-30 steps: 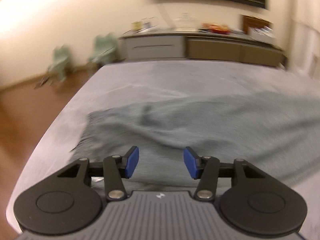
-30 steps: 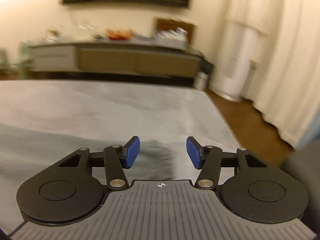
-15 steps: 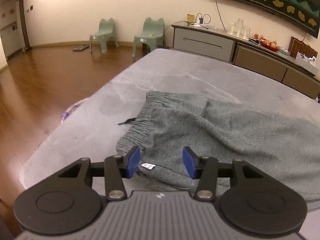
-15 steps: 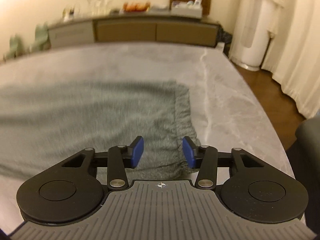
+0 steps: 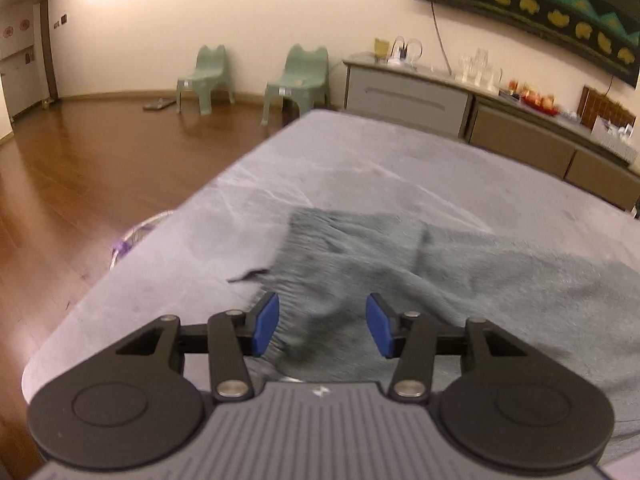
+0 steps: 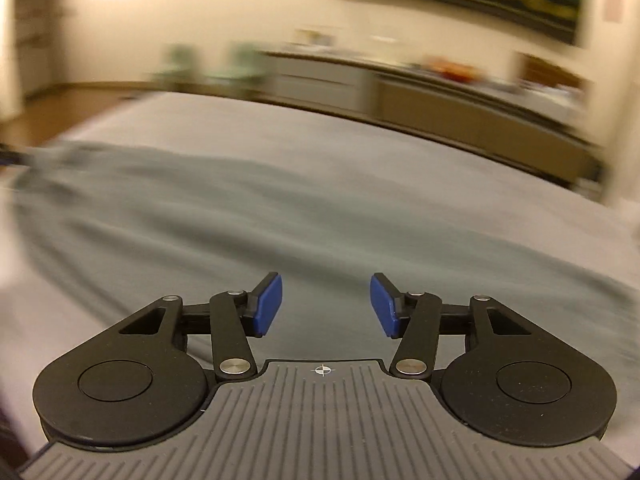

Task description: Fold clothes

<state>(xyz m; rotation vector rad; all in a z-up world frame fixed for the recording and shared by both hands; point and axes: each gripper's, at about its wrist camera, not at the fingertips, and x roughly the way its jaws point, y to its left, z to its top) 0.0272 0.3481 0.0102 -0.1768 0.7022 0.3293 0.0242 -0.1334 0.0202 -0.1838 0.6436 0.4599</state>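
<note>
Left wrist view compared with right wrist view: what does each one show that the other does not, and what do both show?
Only the left wrist view shows the garment's ribbed waistband, a dark drawstring end and clear wooden floor. Only the right wrist view, which is blurred, shows the garment's long plain stretch. Both show the grey sweatpants on the grey table, two green chairs and an open tool: left, right.

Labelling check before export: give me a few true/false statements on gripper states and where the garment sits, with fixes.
1. The left gripper is open. True.
2. The right gripper is shut on cloth. False: its jaws stand apart, holding nothing.
3. The grey garment lies on the grey table. True.
4. Two red chairs stand by the wall. False: the two chairs are green.
5. The garment is neatly folded. False: it lies spread out and rumpled.
</note>
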